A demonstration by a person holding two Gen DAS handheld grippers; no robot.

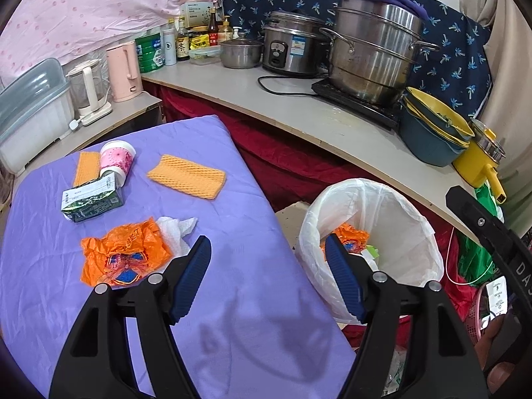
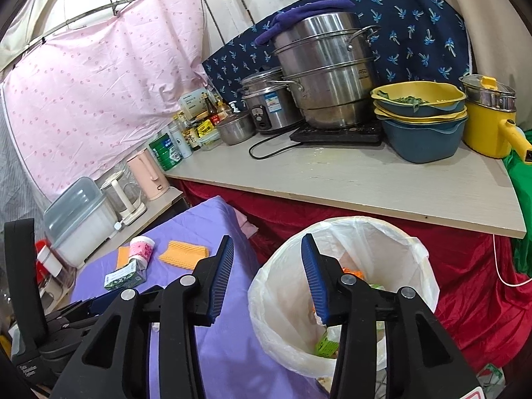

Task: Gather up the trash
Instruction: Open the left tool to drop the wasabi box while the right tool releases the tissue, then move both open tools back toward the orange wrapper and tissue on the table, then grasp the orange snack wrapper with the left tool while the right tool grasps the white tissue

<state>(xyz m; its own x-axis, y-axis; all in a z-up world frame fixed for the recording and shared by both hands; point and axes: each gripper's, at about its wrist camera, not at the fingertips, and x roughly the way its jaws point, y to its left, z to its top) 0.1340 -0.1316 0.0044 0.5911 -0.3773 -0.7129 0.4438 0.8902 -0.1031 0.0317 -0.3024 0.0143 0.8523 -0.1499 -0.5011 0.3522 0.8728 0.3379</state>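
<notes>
Left wrist view: cramped kitchen corner, purple cloth (image 1: 232,219) spread over a low table, pale counter (image 1: 299,113) behind with a steel steamer pot (image 1: 372,53) and a rice cooker (image 1: 292,46). Trash scattered on the cloth: orange plastic bag (image 1: 123,252) crumpled nearest, white tissue (image 1: 176,229) half tucked behind it and partly hidden by the left fingertip. Green carton (image 1: 91,202) lying on its side, pink paper cup (image 1: 116,161) tipped over against it, covering part of one orange foam net (image 1: 87,166). Second foam net (image 1: 187,176) lying apart, fully in view. Left gripper (image 1: 267,254) spread wide, nothing between the blue pads, hovering over the cloth's right edge. Lined bin (image 1: 412,229) just beside the table; contents mostly blocked by the right finger, only a scrap of orange plastic and something green peeking out. Black body of the other gripper cut off at the far right.

Right wrist view: same counter, stacked yellow-and-blue bowls (image 2: 422,123) and a yellow pot (image 2: 488,119) at its right end. Right gripper (image 2: 266,247) parted, nothing pinched, straddling the gap between the cloth (image 2: 212,232) and the bin (image 2: 392,232). Bin bottom half hidden behind the finger; a green scrap and a bit of orange showing. Cup (image 2: 141,249), carton (image 2: 124,277) and foam net (image 2: 183,252) small and far back on the cloth. Orange bag and tissue out of sight behind the gripper.
</notes>
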